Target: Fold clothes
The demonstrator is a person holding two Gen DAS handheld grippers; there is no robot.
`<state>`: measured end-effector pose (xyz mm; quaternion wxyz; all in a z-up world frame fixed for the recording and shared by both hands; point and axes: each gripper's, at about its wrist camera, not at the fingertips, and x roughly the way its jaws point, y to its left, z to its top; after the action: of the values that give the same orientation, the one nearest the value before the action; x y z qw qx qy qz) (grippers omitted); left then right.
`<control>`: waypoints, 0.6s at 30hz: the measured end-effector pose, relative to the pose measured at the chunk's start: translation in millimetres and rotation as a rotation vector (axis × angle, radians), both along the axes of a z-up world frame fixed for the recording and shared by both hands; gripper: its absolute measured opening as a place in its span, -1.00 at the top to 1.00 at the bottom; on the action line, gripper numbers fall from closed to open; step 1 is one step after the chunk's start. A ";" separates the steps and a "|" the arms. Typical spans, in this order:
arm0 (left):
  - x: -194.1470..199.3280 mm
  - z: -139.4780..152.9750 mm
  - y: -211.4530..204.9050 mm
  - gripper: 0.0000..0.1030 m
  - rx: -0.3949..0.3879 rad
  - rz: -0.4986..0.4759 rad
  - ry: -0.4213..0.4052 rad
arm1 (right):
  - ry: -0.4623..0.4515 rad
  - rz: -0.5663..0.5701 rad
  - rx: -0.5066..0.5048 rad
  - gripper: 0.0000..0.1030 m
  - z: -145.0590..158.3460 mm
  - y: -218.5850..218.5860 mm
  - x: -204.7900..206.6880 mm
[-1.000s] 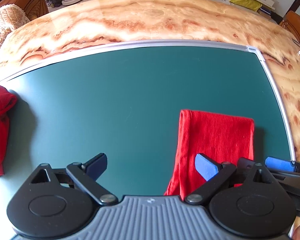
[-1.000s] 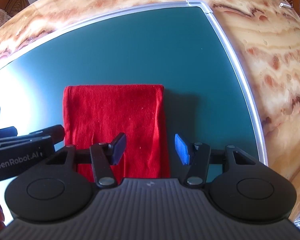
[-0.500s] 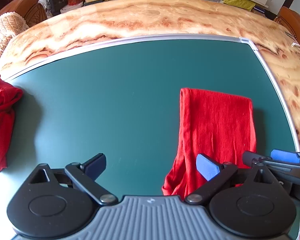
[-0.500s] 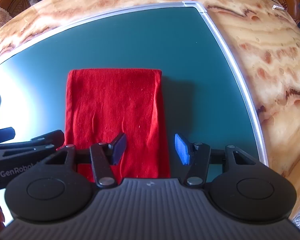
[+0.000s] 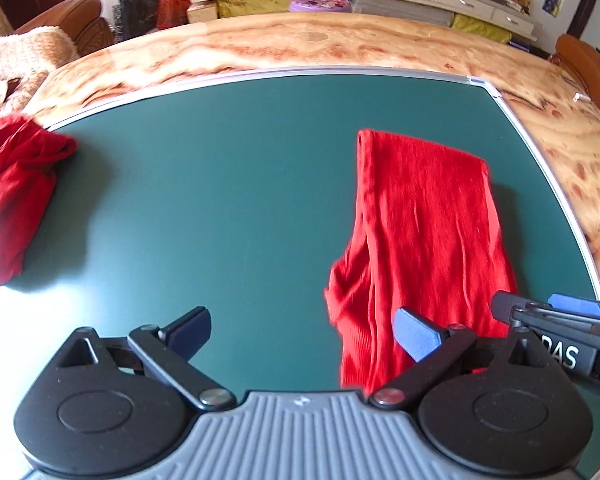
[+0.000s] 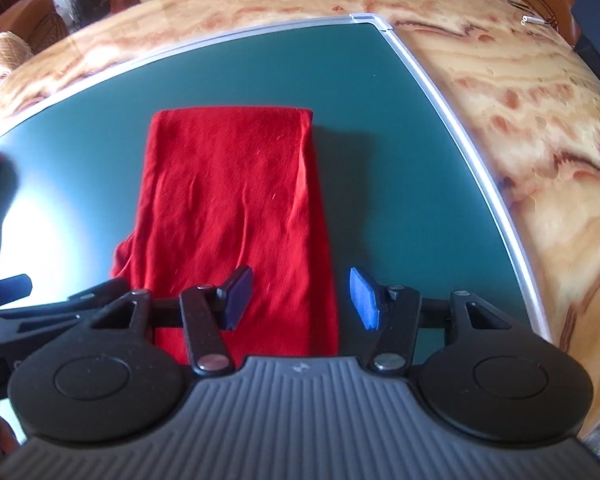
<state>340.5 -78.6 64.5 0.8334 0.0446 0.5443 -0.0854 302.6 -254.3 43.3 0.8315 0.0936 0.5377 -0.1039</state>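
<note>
Right wrist view: red garment [image 6: 228, 208], folded into a long strip, lies mid-frame on the green mat [image 6: 380, 120].
Both claws, right gripper [image 6: 300, 296] and left gripper [image 5: 300, 334], are spread and empty; I judge I should pinch the near corners evenly, tucking the bulge at lower left.

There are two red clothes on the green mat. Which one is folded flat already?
The red garment lying near the right gripper is folded into a long flat strip. The other red garment, at the mat's far left edge, is just a crumpled heap.
</note>
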 end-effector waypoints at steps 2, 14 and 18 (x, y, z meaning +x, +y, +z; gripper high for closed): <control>-14.5 1.0 1.7 -0.95 0.005 0.009 0.010 | -0.022 0.001 -0.007 -0.19 3.0 1.5 -14.9; -93.0 24.9 14.8 -0.95 0.050 0.080 -0.020 | -0.023 0.057 -0.001 -0.19 10.0 19.4 -87.5; -111.4 28.1 18.3 -0.95 0.047 0.093 -0.025 | -0.039 0.063 0.012 -0.19 13.1 20.4 -105.3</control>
<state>229.2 -60.4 92.6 0.8418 0.0401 0.5373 -0.0332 197.3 -233.9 56.4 0.8441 0.0837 0.5247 -0.0724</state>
